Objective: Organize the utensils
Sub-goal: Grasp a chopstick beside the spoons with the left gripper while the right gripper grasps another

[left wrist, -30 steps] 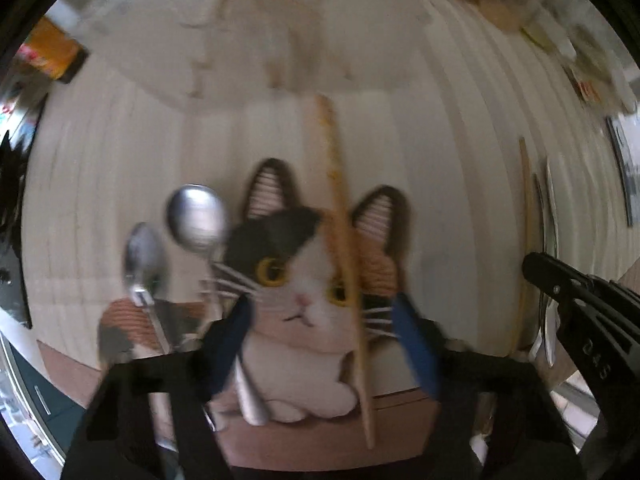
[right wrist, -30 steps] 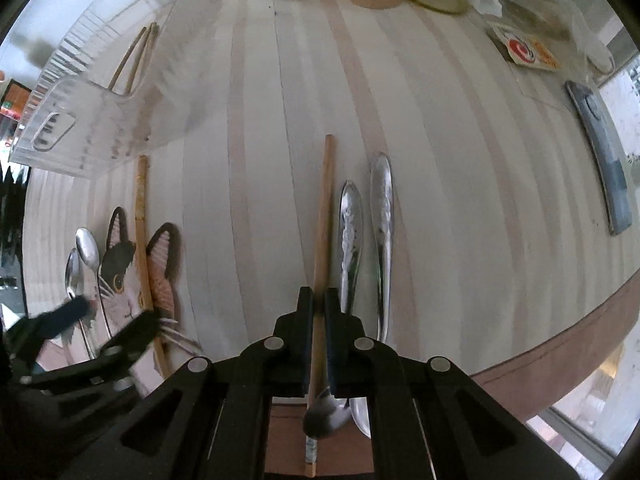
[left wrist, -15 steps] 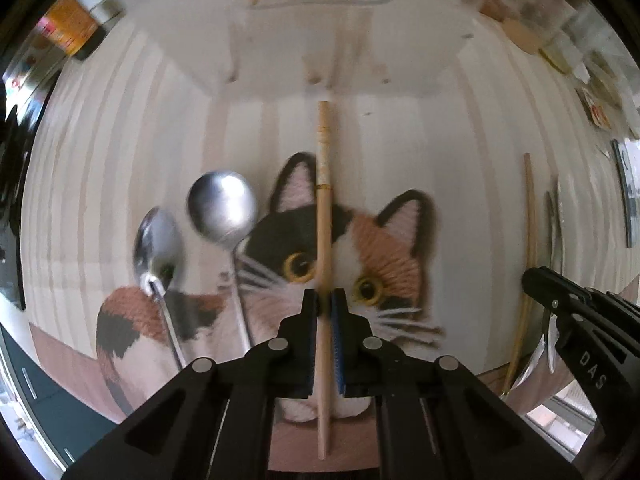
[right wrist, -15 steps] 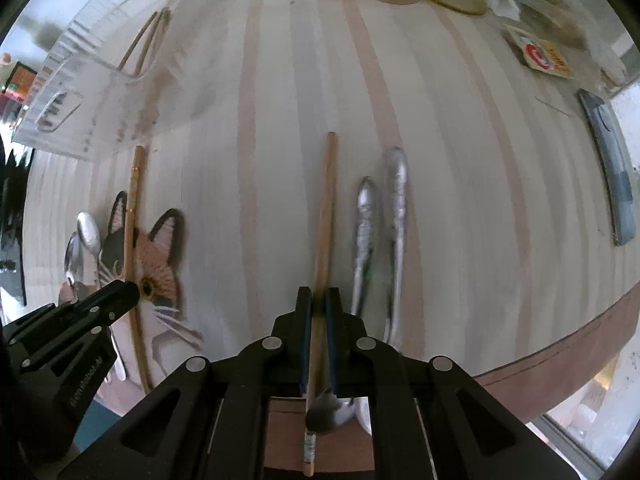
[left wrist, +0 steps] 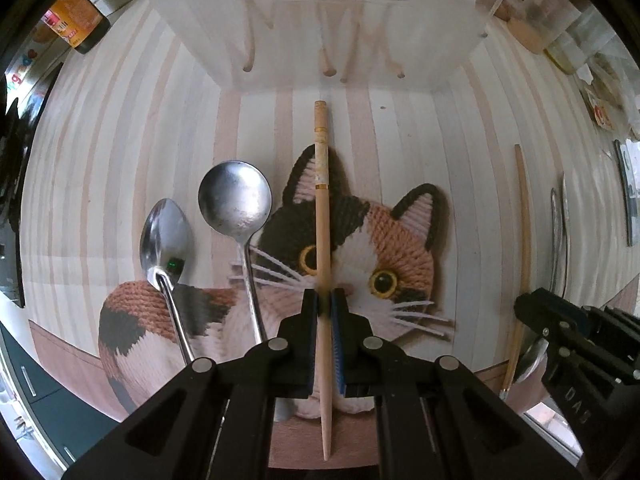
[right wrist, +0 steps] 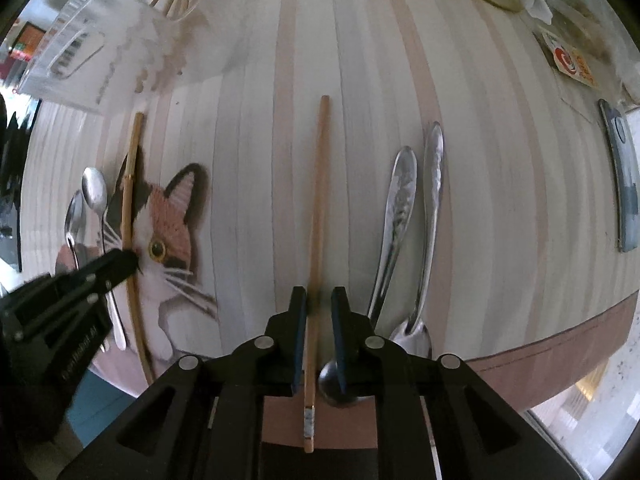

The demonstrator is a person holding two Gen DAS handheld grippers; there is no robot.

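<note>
My left gripper [left wrist: 326, 300] is shut on a wooden chopstick [left wrist: 322, 200] that points at the clear plastic utensil basket [left wrist: 320, 36], which holds several chopsticks. Two metal spoons [left wrist: 234, 200] [left wrist: 166, 236] lie left of it, partly on a cat-shaped knitted mat [left wrist: 392, 240]. My right gripper [right wrist: 319, 304] is open, its jaws a little apart around a second chopstick [right wrist: 318, 208] that lies on the table. Two more spoons [right wrist: 400, 196] [right wrist: 432, 184] lie to its right. The left gripper shows in the right wrist view [right wrist: 124, 260].
The striped wooden table [right wrist: 248, 160] ends at a brown front edge [right wrist: 560, 360]. A dark flat object [right wrist: 624, 176] lies at the far right. A bottle [left wrist: 76, 20] stands at the back left, with jars and packets at the back right [right wrist: 572, 60].
My left gripper closed on its chopstick and moved nearer the basket. My right gripper opened, releasing its chopstick, which now lies between the parted jaws.
</note>
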